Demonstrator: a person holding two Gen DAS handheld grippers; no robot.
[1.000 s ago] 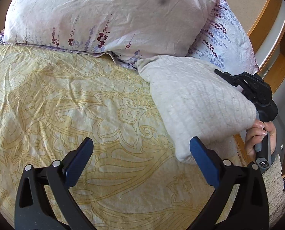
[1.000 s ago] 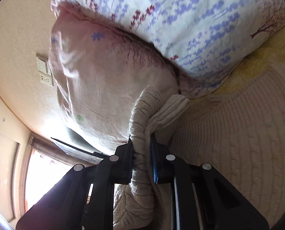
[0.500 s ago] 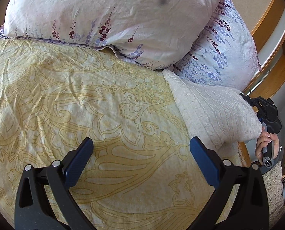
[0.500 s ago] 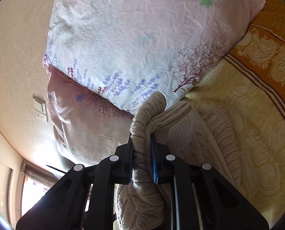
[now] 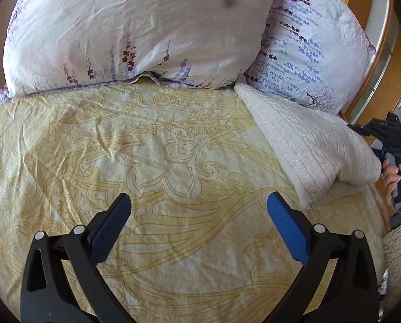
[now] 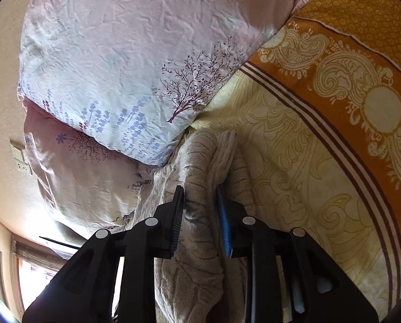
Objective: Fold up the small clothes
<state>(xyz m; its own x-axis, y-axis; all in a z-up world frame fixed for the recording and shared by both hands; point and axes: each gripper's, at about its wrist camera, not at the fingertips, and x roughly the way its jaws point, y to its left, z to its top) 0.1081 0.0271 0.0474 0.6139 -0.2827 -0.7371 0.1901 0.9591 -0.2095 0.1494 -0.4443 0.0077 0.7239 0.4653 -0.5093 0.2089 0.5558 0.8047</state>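
Note:
A folded beige knit garment [image 5: 316,148] lies at the right side of the yellow patterned bedspread [image 5: 146,167], against the pillows. My right gripper [image 6: 200,196] has its jaws around a thick fold of the garment [image 6: 200,158], the jaws now a little apart with the cloth still between them. In the left wrist view the right gripper [image 5: 391,145] sits at the garment's far right edge, held by a hand. My left gripper [image 5: 197,210] is wide open and empty, hovering above the bare bedspread to the left of the garment.
Two floral pillows [image 5: 135,27] [image 5: 308,45] lie stacked at the head of the bed. A wooden bed frame [image 5: 373,62] runs along the right. An orange patterned border [image 6: 348,67] edges the bedspread. A wall socket [image 6: 21,158] is on the beige wall.
The right gripper has lowered the garment onto the bed beside the pillows and swung its view toward the bedspread; its jaws have widened slightly. The left gripper stayed open and moved a little closer to the pillows.

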